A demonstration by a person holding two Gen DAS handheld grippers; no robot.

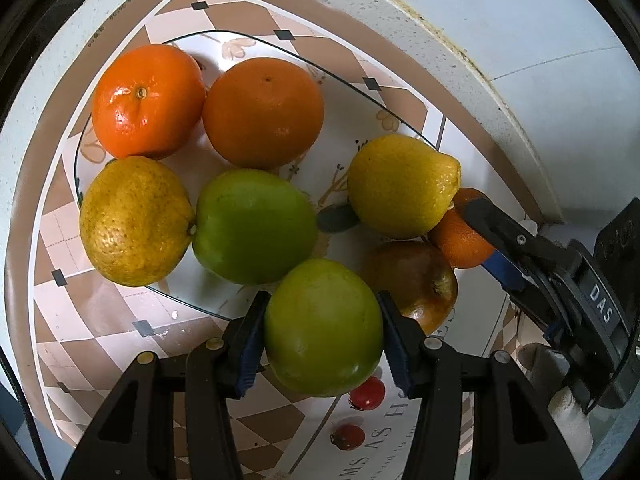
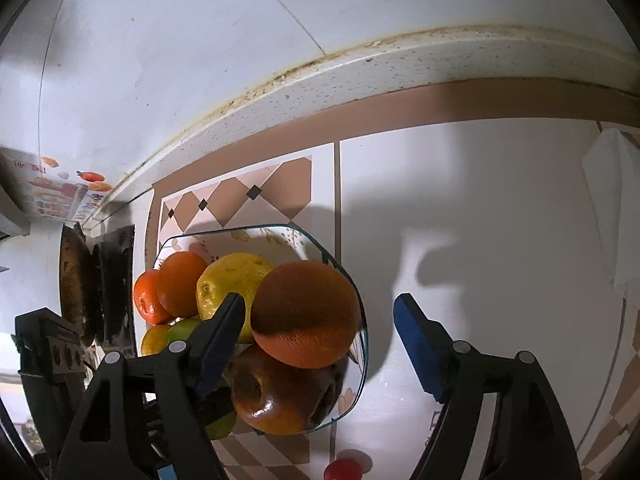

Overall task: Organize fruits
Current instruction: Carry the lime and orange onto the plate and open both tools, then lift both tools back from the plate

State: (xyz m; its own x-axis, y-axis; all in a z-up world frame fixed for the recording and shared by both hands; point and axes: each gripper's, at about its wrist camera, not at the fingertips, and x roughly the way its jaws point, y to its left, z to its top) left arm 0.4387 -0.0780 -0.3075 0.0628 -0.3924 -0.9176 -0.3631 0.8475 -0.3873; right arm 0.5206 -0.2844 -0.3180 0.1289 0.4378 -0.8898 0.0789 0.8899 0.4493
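smooth green fruit, perhaps apple, pinched in left gripper

Glass plate fills mid-frame, crowded: two oranges upper left, yellow citrus left, green apple center, lemon right.

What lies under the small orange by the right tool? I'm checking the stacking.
The small orange rests on the brown apple, beside the lemon. The glass plate beneath is mostly covered.
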